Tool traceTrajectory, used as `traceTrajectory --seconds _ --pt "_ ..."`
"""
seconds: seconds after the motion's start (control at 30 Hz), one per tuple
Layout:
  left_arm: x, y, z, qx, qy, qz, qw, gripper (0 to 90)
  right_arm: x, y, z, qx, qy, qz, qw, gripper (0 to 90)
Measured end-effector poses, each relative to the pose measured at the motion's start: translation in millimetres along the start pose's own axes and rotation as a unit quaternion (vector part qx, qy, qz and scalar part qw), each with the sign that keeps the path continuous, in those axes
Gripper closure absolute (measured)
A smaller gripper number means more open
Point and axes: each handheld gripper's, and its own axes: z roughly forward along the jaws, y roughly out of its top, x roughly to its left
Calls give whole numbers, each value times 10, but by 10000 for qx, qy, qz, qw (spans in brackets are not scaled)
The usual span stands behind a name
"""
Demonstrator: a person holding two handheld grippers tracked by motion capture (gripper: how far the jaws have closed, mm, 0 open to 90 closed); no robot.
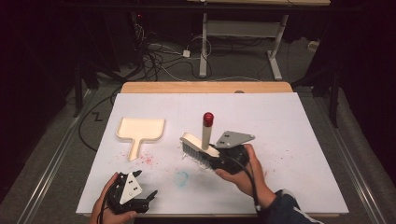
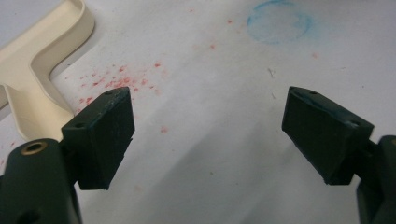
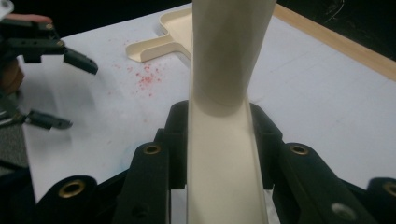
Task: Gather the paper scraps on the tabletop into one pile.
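1. White paper [image 1: 280, 121] covers the table, dark floor and cables beyond.
2. Right gripper [image 1: 223, 160] is clamped on the cream brush [image 1: 201, 148] by its back — bristles down, red-tipped handle [image 1: 207, 128] standing up.
3. Left gripper [image 1: 140, 196] hovers at the near edge, jaws spread wide around nothing.
4. Red crumbs [image 1: 148, 160] lie at nine o'clock from the brush; the cream dustpan [image 1: 140, 130] sits just beyond at ten, handle toward six.
5. Judging so, the brush hand is nearer — a leftward sweep looks likely.
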Motion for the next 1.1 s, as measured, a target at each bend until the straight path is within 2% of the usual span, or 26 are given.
traceTrajectory --seconds 0.07,0.17,0.3,0.37,0.47,0.53,0.63,0.77,0.83,1.0,1.1 --pt "-1 0 -3 17 21 12 10000 159 -51 -63 -190 -22 3 -112 9999 677" --pt "-6 2 -2 32 31 36 10000 159 -150 -217 -448 22 -206 -228 9995 678" --pt "-21 15 3 81 84 144 9998 159 -289 -487 -694 250 -380 -164 9988 677" --pt "-21 19 2 75 104 148 9998 159 -321 -610 -805 329 -563 -148 9978 678" --pt "-21 21 10 84 89 133 9998 159 -367 -761 -943 436 -534 27 9976 678" --pt "-23 25 17 89 82 142 9998 159 -361 -847 -991 530 -603 19 9968 678" --pt "-28 29 18 101 66 195 9997 159 -319 -949 -1002 724 -598 -47 9956 678" --pt "-10 30 31 94 26 166 9998 159 -261 -1023 -907 980 -405 -110 9943 678" --pt "-17 33 38 102 10 191 9998 159 -245 -1016 -843 955 -320 -156 9948 678" --pt "-25 40 50 103 -17 210 9997 159 -216 -909 -623 873 -336 -218 9954 679" --pt "-25 40 52 107 4 207 9997 159 -178 -823 -479 817 -391 -410 9950 678"
